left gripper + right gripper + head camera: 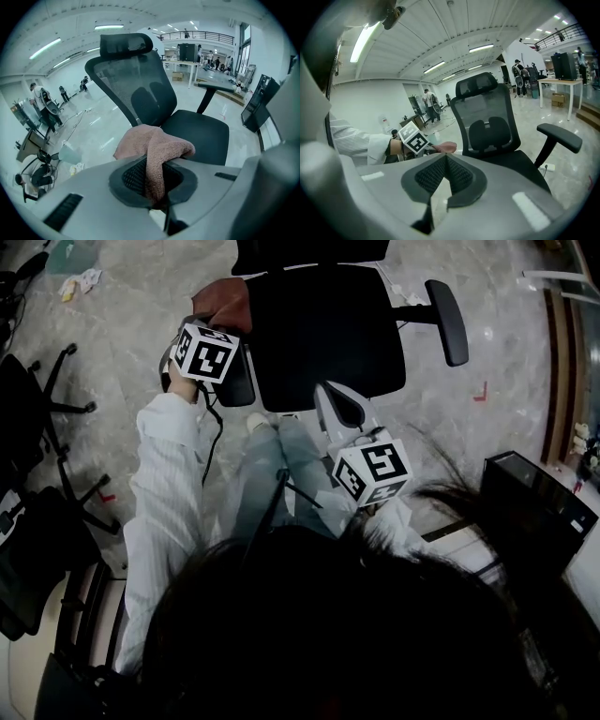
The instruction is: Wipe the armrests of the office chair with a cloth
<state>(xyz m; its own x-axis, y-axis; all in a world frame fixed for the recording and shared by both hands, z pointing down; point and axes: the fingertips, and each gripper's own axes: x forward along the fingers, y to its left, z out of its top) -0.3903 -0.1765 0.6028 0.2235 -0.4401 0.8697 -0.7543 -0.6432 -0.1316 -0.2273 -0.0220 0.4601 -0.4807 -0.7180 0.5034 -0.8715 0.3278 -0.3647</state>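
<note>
A black office chair (323, 334) stands in front of me, with its right armrest (447, 320) free and its left armrest (239, 381) under my left gripper (214, 329). That gripper is shut on a pinkish-brown cloth (223, 304), which bunches out of the jaws in the left gripper view (154, 152). The cloth hangs over the left armrest's far end; contact is hidden. My right gripper (330, 395) hovers at the seat's front edge, shut and empty (446, 158). The right gripper view shows the chair's mesh back (485, 117), its right armrest (560, 133) and the cloth (445, 147).
Other black chairs (37, 427) stand at the left on the stone floor. A black box (534, 507) sits at the right by a raised step. Litter (80, 282) lies far left. People stand in the hall's background (40, 101).
</note>
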